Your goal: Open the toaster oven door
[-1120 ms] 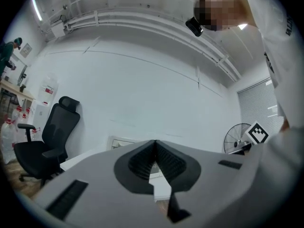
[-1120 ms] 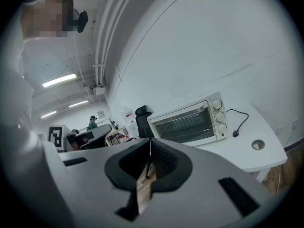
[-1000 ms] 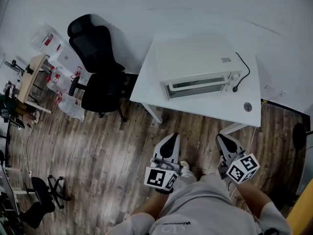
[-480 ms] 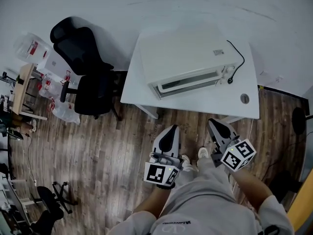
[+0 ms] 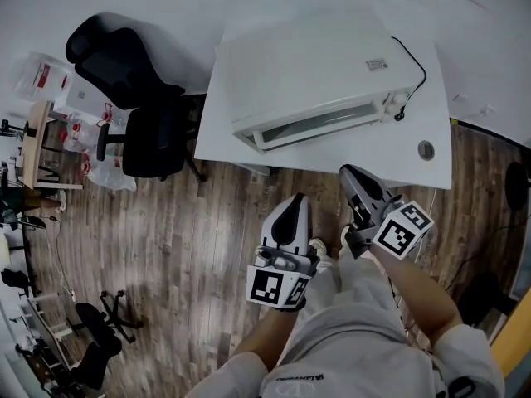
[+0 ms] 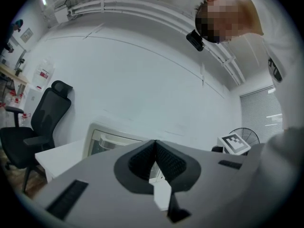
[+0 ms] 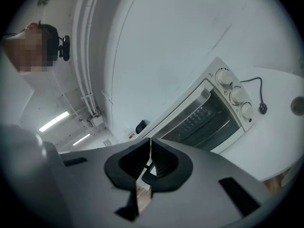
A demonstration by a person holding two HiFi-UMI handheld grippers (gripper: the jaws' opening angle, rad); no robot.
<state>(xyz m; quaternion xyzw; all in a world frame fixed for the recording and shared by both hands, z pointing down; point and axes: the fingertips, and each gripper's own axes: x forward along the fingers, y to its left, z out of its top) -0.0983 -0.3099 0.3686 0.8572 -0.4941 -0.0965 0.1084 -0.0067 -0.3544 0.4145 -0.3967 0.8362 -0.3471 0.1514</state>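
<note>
Toaster oven door (image 5: 319,123), glass-fronted, is shut. It's the front face of the white boxy toaster oven (image 5: 307,56). The oven sits on the white rectangular table (image 5: 365,162), front towards the person and a little askew to the table edge. A metal handle bar (image 7: 183,109) runs along the door's top edge. Three round white knobs (image 7: 236,95) sit in a column to the door's right.

Left gripper (image 5: 293,201): jaws pressed together, nothing in them. Right gripper (image 5: 349,172): same, closed and empty. Both hang over the wood-plank floor (image 5: 166,222), short of the table. The right one is nearer the table edge; neither touches anything.

Step in hand looks like the approach.
- Part the right jaws before reaching the bar.
- Come in level and bite the bar near its middle so the door doesn't rack.
- Pull out and down along the hinge arc, not straight back. Hinge is probably at the bottom edge; can't confirm.
- The oven looks light and may slide, so brace its roof with the left gripper.

Obstacles:
- Black power cord (image 5: 412,73) trails off the oven's right side, with its plug on the table just beside the front right corner, near the knobs.
- Small round grey disc (image 5: 426,149) lies near the table's right front edge, likely outside the door's swing.
- Black office chair (image 5: 124,65) stands beside the table's left end, well apart from the oven front.
</note>
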